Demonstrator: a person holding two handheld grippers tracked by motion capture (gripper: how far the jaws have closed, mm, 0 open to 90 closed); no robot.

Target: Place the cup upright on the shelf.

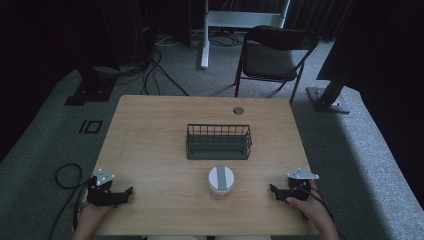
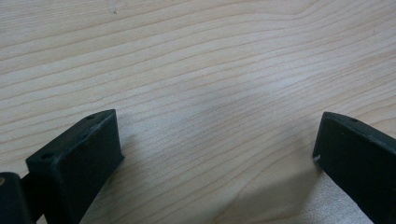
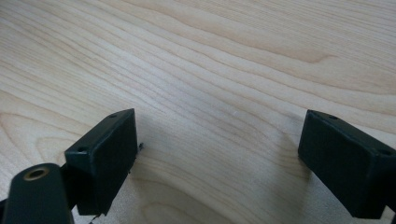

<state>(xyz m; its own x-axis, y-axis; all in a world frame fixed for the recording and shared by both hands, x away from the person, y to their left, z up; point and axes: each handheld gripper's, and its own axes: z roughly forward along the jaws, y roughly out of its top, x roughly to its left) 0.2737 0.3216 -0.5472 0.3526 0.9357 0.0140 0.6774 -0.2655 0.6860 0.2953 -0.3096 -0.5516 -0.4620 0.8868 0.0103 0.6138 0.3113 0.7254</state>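
From the high view, a dark wire basket (image 1: 218, 141) stood mid-table on the pale wooden table (image 1: 150, 145), a white round lidded jar (image 1: 221, 181) just before it. The left gripper (image 2: 217, 144) and right gripper (image 3: 219, 149) views showed jaws spread over bare wood.

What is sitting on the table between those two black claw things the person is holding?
In the high view, a white jar stands between the left gripper and the right gripper; otherwise it's bare table.
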